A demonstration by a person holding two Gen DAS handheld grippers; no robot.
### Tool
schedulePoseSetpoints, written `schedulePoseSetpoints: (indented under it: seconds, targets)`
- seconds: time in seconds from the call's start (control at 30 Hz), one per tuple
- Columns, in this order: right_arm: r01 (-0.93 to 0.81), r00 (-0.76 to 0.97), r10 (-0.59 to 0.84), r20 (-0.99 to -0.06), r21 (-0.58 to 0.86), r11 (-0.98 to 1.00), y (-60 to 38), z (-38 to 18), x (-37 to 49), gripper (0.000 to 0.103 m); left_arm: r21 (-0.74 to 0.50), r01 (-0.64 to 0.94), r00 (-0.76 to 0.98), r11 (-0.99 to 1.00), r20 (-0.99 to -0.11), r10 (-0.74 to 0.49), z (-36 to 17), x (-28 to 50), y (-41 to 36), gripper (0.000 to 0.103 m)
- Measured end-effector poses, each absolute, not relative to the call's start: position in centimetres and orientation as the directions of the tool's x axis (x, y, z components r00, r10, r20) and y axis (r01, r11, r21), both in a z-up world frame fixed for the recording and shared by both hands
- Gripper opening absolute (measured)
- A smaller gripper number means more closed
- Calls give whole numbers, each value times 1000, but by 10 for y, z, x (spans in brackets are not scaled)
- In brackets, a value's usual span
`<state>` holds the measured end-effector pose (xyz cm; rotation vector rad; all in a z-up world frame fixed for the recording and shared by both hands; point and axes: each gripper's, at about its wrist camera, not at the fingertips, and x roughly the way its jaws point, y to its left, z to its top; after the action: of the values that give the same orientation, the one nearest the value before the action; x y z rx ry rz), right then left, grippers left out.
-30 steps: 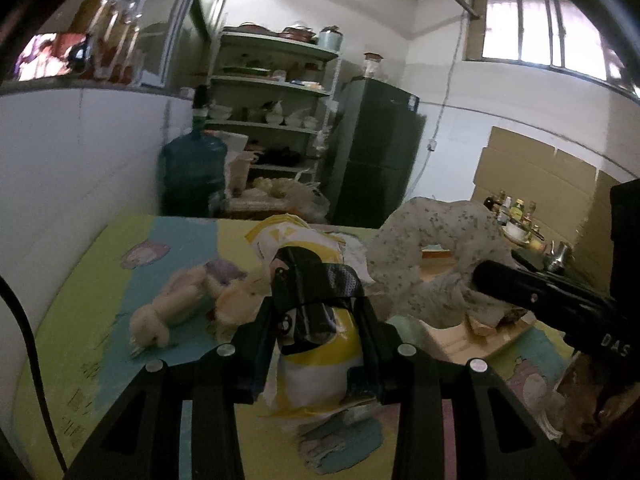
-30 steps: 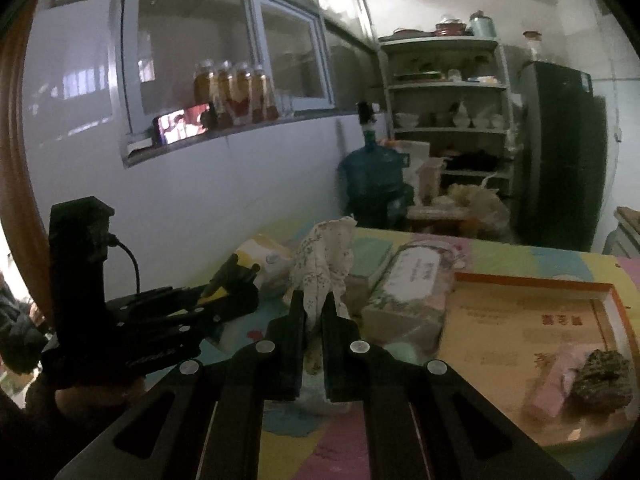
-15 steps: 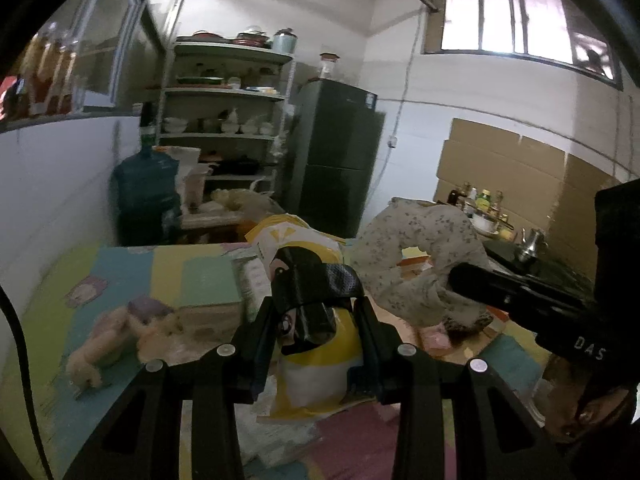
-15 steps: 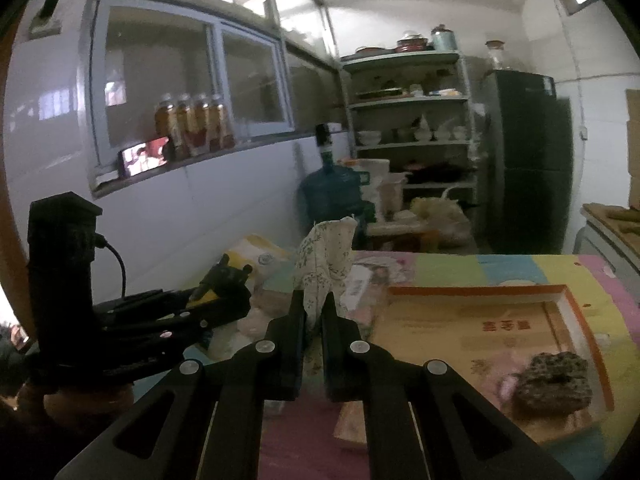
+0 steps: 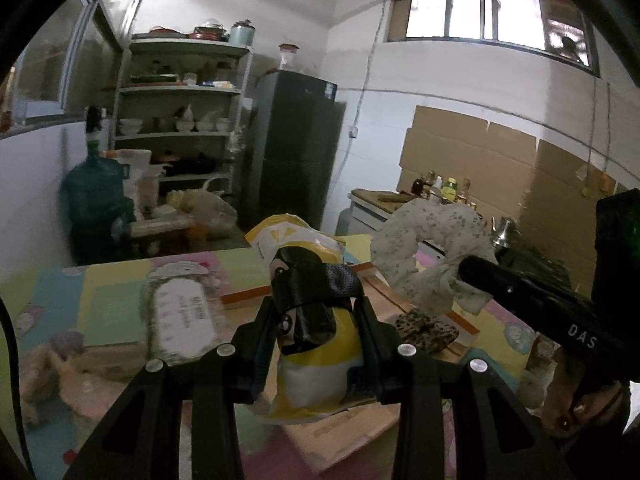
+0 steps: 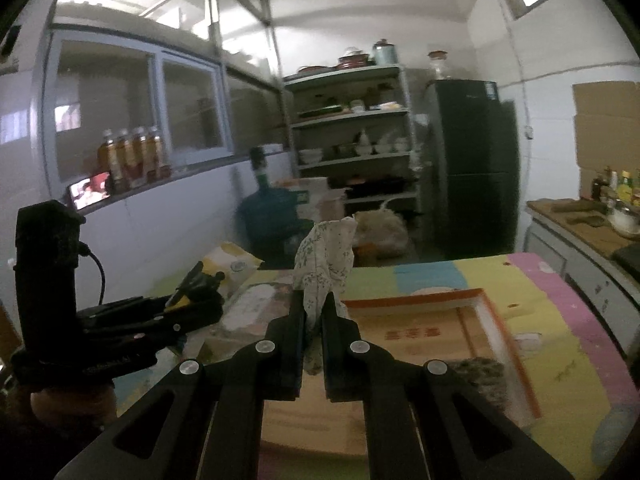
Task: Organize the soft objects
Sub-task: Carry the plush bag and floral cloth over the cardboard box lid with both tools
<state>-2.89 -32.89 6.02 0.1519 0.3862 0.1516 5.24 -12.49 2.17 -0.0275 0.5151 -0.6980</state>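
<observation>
My left gripper [image 5: 316,316] is shut on a soft yellow-and-white pack [image 5: 320,376] with a dark printed patch, held above the near edge of a cardboard tray [image 5: 244,294] with an orange rim. My right gripper [image 6: 314,312] is shut on a floral white cloth [image 6: 324,264], whose ring-shaped bulk [image 5: 432,248] hangs over the tray [image 6: 416,298]. A dark speckled soft lump [image 6: 476,372] lies inside the tray. In the right wrist view, the left gripper [image 6: 196,280] sits at the left with the pack [image 6: 232,258].
A wrapped tissue pack [image 5: 180,316] and a pale plush toy [image 5: 52,368] lie on the colourful mat left of the tray. Beyond the table stand a water jug [image 6: 272,216], shelves [image 6: 352,128] and a dark fridge [image 6: 476,168]. A counter [image 6: 588,224] runs along the right.
Both grippers have carried their loads to the right, from over the mat to over the tray. The plush toy and tissue pack have slid left in the left wrist view. Both grips are unchanged.
</observation>
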Motion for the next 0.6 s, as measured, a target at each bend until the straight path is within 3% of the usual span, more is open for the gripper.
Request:
schedulePoseSetpoints:
  seconds: [0.6]
  targets:
    - [-30, 916, 125, -382, 245, 969, -405, 30, -11, 7, -199, 612, 589, 766, -531, -609, -6, 97, -195, 39]
